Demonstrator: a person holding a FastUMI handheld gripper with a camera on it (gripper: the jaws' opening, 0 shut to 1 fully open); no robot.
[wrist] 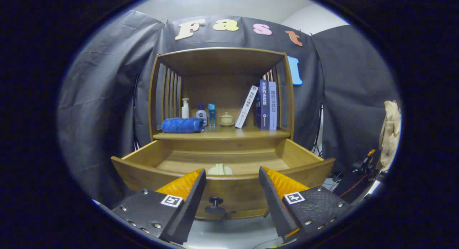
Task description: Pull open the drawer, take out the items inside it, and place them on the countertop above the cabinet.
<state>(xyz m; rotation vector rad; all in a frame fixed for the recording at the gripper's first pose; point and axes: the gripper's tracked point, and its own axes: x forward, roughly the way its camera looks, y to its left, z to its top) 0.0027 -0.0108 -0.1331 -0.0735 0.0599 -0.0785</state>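
The wooden drawer [143, 170] stands pulled out toward me from the cabinet. A pale, ribbed item [219, 169] lies inside it near the front wall, just beyond my fingers and partly hidden by that wall. The drawer's dark knob [215, 201] sits on its front, below and between the fingers. My gripper [232, 175] is open with nothing between its fingers, held just in front of the drawer's front edge. Above the drawer runs the countertop [222, 133] of the cabinet.
On the countertop lie a rolled blue towel [182, 125], a white pump bottle [185, 108], two small bottles [207, 115], a lidded cup [226, 119] and several books [263, 105]. The shelf's slatted sides and roof enclose it. A beige bag [391, 134] hangs far right.
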